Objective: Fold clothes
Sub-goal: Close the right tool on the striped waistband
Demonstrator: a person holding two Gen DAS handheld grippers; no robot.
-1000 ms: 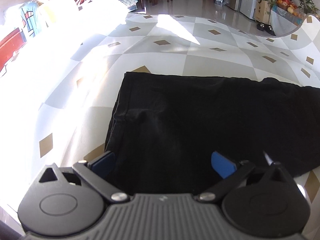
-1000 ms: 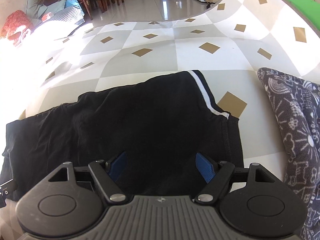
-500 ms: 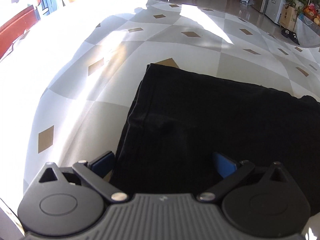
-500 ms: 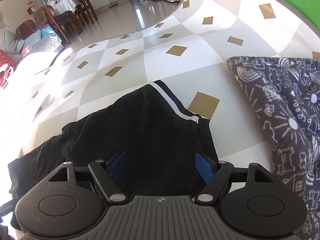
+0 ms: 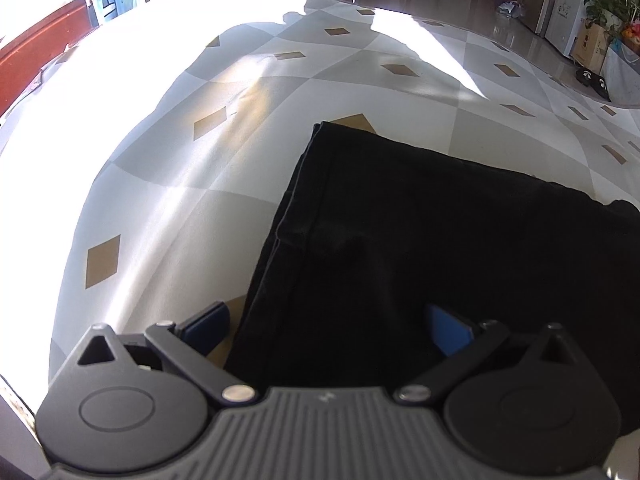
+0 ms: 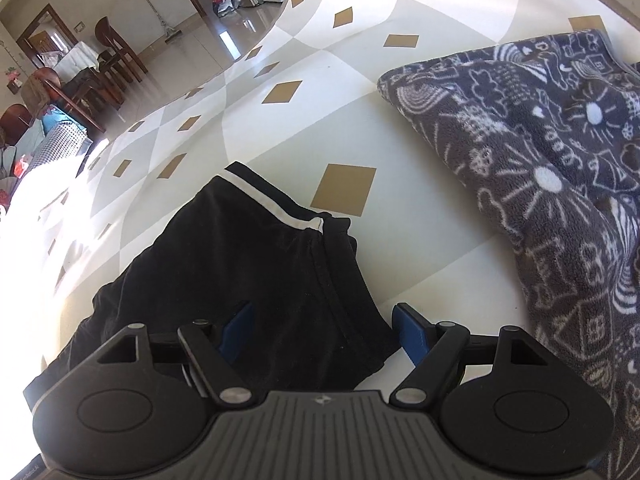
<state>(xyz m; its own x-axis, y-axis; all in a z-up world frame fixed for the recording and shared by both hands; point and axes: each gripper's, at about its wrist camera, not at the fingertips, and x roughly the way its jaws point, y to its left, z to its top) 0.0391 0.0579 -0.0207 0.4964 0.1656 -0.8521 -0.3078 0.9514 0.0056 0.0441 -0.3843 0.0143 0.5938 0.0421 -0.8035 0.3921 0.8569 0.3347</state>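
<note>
Garment: black shirt (image 5: 460, 248) lies flat on the checked tabletop (image 5: 192, 184).
Left claw (image 5: 332, 330): open, straddling the shirt's side hem.
Right claw (image 6: 324, 332): opening, straddling the sleeve edge.
Adjacent: patterned blanket (image 6: 560, 152).

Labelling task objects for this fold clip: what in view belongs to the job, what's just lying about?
Job:
black garment
left gripper, jaws open over its edge
right gripper, jaws open over its edge

Lying about:
patterned grey blanket
checked tablecloth
</note>
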